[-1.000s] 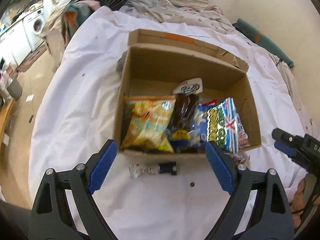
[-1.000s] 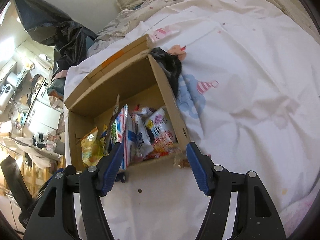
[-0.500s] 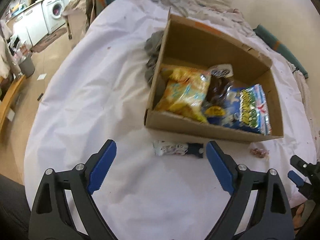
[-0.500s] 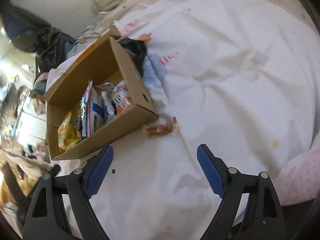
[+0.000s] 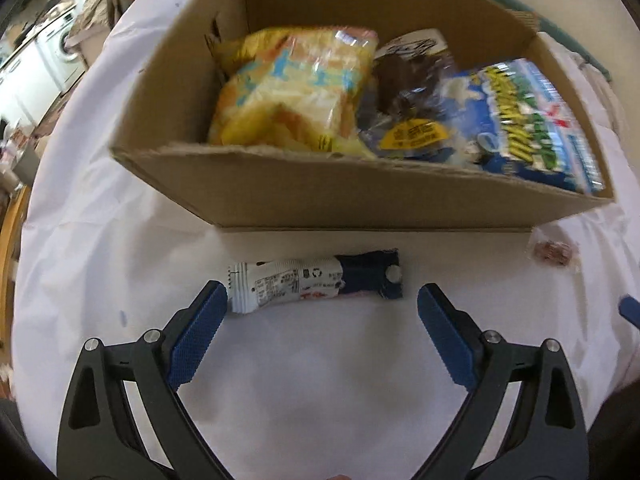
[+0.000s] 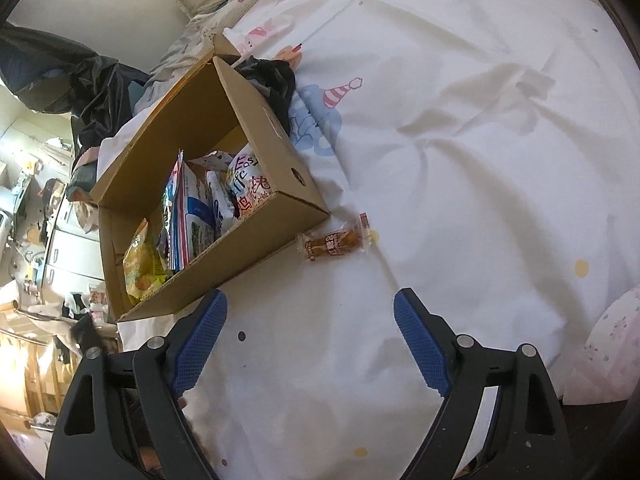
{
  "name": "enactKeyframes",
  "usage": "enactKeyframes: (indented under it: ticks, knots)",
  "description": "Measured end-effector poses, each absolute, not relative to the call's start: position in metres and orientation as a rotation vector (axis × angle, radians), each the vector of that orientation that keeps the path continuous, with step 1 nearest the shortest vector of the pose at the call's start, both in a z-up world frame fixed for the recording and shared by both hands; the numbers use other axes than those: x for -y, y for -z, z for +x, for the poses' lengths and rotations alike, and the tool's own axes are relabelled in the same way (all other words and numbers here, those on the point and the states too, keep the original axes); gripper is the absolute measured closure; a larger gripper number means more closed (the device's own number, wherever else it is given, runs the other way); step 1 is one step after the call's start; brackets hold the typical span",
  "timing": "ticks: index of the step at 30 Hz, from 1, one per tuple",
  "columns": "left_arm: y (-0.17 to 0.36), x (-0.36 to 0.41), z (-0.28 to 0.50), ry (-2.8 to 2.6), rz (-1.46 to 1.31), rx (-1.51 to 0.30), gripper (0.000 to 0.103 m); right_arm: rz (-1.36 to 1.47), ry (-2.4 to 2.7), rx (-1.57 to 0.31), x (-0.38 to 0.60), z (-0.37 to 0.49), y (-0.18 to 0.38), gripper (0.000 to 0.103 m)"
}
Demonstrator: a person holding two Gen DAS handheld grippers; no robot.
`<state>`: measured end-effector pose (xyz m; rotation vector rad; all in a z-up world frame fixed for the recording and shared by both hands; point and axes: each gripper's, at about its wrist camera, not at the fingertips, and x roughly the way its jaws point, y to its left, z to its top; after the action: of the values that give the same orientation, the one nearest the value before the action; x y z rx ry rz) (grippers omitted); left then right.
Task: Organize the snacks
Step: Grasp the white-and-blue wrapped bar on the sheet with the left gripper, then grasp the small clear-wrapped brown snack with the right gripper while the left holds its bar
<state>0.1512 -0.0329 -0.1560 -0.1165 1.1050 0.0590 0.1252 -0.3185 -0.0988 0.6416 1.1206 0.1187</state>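
A white and navy snack bar (image 5: pixel 312 284) lies on the white bedsheet just in front of the cardboard box (image 5: pixel 320 192). My left gripper (image 5: pixel 322 296) hangs low over the bar, open, its blue pads to either side of the bar's ends; whether the left pad touches it I cannot tell. The box holds a yellow chips bag (image 5: pixel 292 88), a dark chocolate pack (image 5: pixel 408 92) and a blue-green pack (image 5: pixel 532 120). A small brown wrapped snack (image 6: pixel 336 240) lies by the box's (image 6: pixel 224 272) near corner. My right gripper (image 6: pixel 311 299) stands open short of it, with nothing between its fingers.
A dark cloth (image 6: pixel 272 76) lies behind the box and a black plastic bag (image 6: pixel 60 76) sits beyond it. A pink patterned pillow (image 6: pixel 612 348) is at the right edge of the bed. The floor with a washing machine (image 5: pixel 60 44) lies off the left side.
My left gripper has come down close to the snack bar, and the box now fills the upper view. My right gripper's jaws have widened and it has swung toward the brown snack.
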Motion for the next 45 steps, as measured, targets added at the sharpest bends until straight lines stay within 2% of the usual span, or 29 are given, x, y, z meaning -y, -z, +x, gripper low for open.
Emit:
enactKeyframes:
  ticks: [8, 11, 17, 20, 26, 33, 38, 45]
  knots:
    - [0.171, 0.049, 0.155, -0.099, -0.053, -1.052, 0.010, 0.640, -0.126, -1.130, 0.316, 0.127, 0.100, 0.015]
    - [0.169, 0.051, 0.152, -0.089, -0.066, -1.052, 0.033, 0.635, -0.128, -1.133, 0.314, 0.128, 0.101, 0.015]
    - [0.163, 0.057, 0.150, -0.065, -0.069, -1.073, 0.040, 0.617, -0.127, -1.138, 0.311, 0.130, 0.101, 0.015]
    - [0.152, 0.057, 0.142, -0.058, -0.091, -1.116, 0.048, 0.599, -0.108, -1.128, 0.315, 0.130, 0.100, 0.015]
    - [0.106, 0.052, 0.129, -0.003, -0.104, -1.157, 0.048, 0.506, 0.001, -1.148, 0.319, 0.137, 0.110, 0.015]
    - [0.055, 0.040, 0.108, 0.084, -0.071, -1.135, 0.049, 0.258, -0.040, -1.231, 0.280, 0.168, 0.134, 0.015]
    - [0.044, 0.018, 0.093, 0.075, -0.035, -1.076, 0.049, 0.177, -0.017, -1.226, 0.272, 0.188, 0.149, 0.015]
    - [0.056, 0.013, 0.101, 0.055, -0.105, -1.103, 0.049, 0.114, 0.040, -1.207, 0.265, 0.195, 0.158, 0.015]
